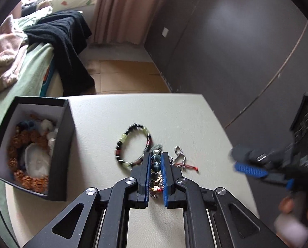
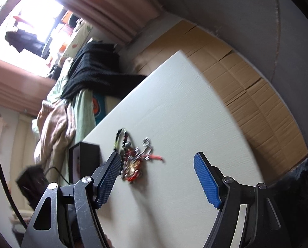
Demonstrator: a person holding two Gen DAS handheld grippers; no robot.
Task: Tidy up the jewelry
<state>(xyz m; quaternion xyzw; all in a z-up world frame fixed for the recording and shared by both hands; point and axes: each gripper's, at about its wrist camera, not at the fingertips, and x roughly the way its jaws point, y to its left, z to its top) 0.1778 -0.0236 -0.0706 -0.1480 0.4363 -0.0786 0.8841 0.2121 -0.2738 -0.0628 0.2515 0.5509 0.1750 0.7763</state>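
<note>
My left gripper (image 1: pixel 156 157) is shut on a dark blue bead bracelet (image 1: pixel 155 165) over a small jewelry pile on the white table (image 1: pixel 174 119). A green-and-black bead bracelet (image 1: pixel 131 144) lies just left of the fingers, and a silver chain (image 1: pixel 179 155) with a red cord lies to their right. A black box (image 1: pixel 61 157) at the left holds orange beads and other jewelry. My right gripper (image 2: pixel 157 159) is open and empty, held above the table; it also shows at the right of the left wrist view (image 1: pixel 251 168). The jewelry pile (image 2: pixel 133 161) lies just beyond its left finger.
A bed with green sheets, a pink blanket and a black cloth (image 1: pixel 65 41) lies left of the table. Cardboard (image 2: pixel 247 78) covers the floor beyond the table's far edge. A dark wall stands to the right. The black box also shows in the right wrist view (image 2: pixel 85 161).
</note>
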